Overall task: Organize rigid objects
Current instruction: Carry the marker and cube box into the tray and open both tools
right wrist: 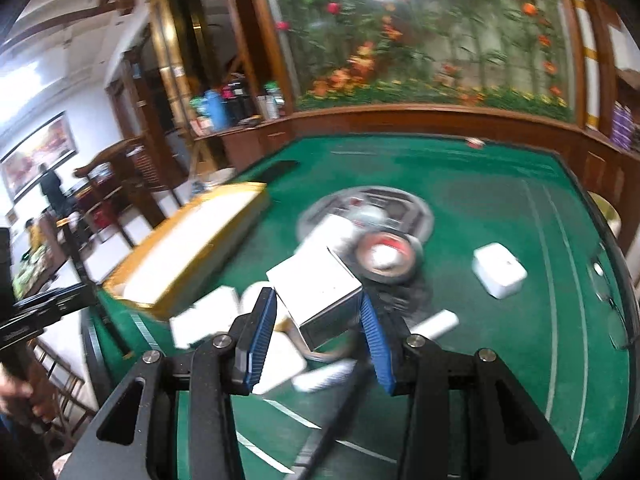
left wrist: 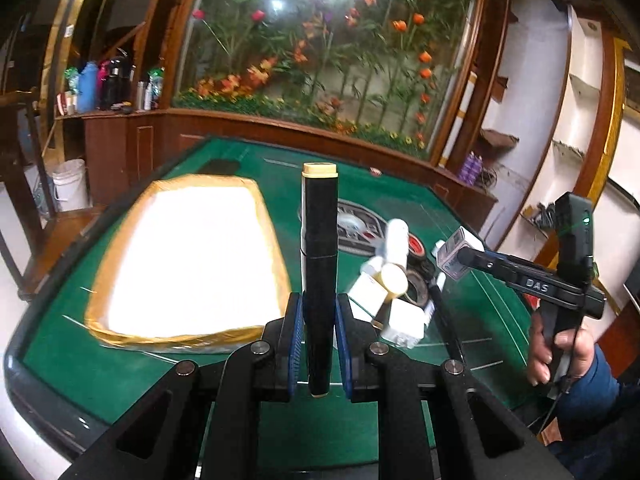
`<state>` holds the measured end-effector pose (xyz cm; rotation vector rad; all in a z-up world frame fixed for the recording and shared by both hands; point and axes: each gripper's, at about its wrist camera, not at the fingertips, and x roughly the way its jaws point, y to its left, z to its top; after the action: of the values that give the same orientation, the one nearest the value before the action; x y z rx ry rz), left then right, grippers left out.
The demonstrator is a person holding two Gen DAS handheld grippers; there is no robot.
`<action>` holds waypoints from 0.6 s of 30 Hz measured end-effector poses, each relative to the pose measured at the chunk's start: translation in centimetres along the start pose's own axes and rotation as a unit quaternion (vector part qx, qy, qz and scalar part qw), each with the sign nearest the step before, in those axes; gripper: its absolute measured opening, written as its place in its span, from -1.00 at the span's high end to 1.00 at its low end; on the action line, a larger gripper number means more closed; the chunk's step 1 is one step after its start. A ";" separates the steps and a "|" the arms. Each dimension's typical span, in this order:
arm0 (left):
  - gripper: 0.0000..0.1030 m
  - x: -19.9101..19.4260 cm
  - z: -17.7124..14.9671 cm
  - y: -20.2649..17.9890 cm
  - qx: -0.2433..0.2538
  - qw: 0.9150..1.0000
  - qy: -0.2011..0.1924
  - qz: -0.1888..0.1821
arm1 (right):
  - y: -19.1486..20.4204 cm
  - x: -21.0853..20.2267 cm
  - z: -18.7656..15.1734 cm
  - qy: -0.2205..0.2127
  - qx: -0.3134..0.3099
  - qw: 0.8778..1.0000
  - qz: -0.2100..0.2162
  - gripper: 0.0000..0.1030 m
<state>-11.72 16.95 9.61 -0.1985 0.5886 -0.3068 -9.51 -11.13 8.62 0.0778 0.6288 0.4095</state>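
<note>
Between the blue-padded fingers of the left gripper (left wrist: 319, 320), a tall black marker (left wrist: 319, 264) with a cream cap stands upright, clamped near its lower end so that most of its length rises above the pads, which are drawn almost fully together on it. Above the green felt bench (left wrist: 492, 308), the right gripper (right wrist: 316, 312) holds a small white box (right wrist: 316, 284) with a silvery side, its fingers part-way open and pressing on the box's two opposite faces; the box is tilted, one corner pointing toward the camera. From the left wrist view, that same box sits at the tip of the right gripper's long black fingers, off to the right, and a person's hand (left wrist: 556, 352) in a blue sleeve grips the handle. On the felt below lies a loose pile of white things: a white tube (left wrist: 396, 240), small white boxes, and a roll of dark tape (left wrist: 416, 286), all close together and partly overlapping. A rounded white case (right wrist: 499, 270) rests apart from the pile, further right in the right wrist view. To the left of the pile sits a shallow tray (left wrist: 276, 256) with a golden-brown rim and a bright white inside. Much of the right wrist view is blurred.
</note>
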 end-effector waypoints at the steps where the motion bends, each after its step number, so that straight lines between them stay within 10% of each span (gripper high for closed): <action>1: 0.69 -0.2 0.1 0.3 -0.002 1.000 -0.002 0.001 | 0.7 -0.1 0.4 0.000 -0.005 1.000 0.005 0.17; 18: 0.69 4.7 5.8 10.6 -0.073 0.996 0.032 0.044 | 13.8 9.6 9.9 0.117 -0.040 0.987 0.104 0.17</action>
<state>-2.32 25.83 9.04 -0.3038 0.6816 -0.1860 -1.45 5.82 13.91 0.0189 0.8384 0.6517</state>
